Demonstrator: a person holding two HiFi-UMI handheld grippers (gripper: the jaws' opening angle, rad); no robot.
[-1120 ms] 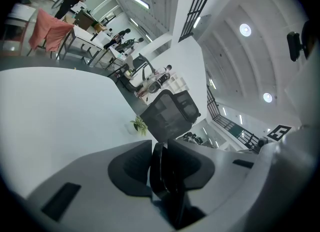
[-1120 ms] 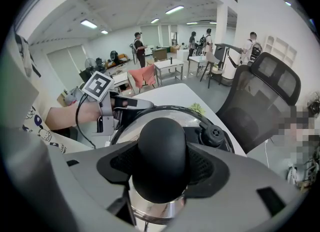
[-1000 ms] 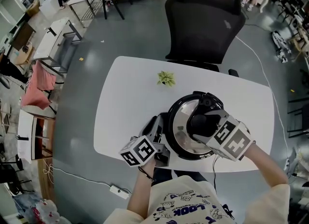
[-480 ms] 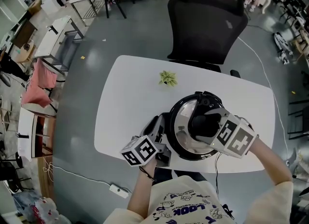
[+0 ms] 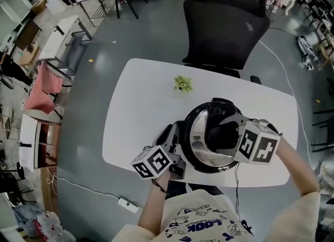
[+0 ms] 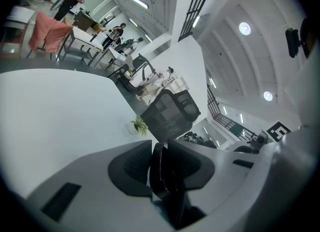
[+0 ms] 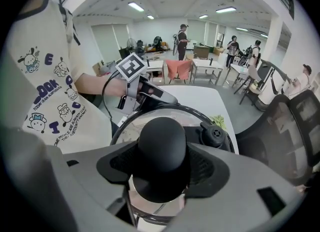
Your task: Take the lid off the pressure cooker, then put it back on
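Both of my grippers have hold of something. The right gripper [image 7: 163,156] stands rather wide, its pads pressing on the round black knob [image 7: 161,136] of the lid [image 5: 197,137]. The left gripper [image 6: 160,148] is about half closed on a thin black side handle [image 6: 159,173] of the pressure cooker [image 5: 183,136]. The cooker stands at the lower middle of the head view, on the white table [image 5: 135,110], with the lid seated on it. I judge this is the first step, unlocking the lid. Next it calls for a twist and a straight lift, with the left side keeping the pot steady. The lid is shiny metal with a black rim and a small valve [image 7: 216,135].
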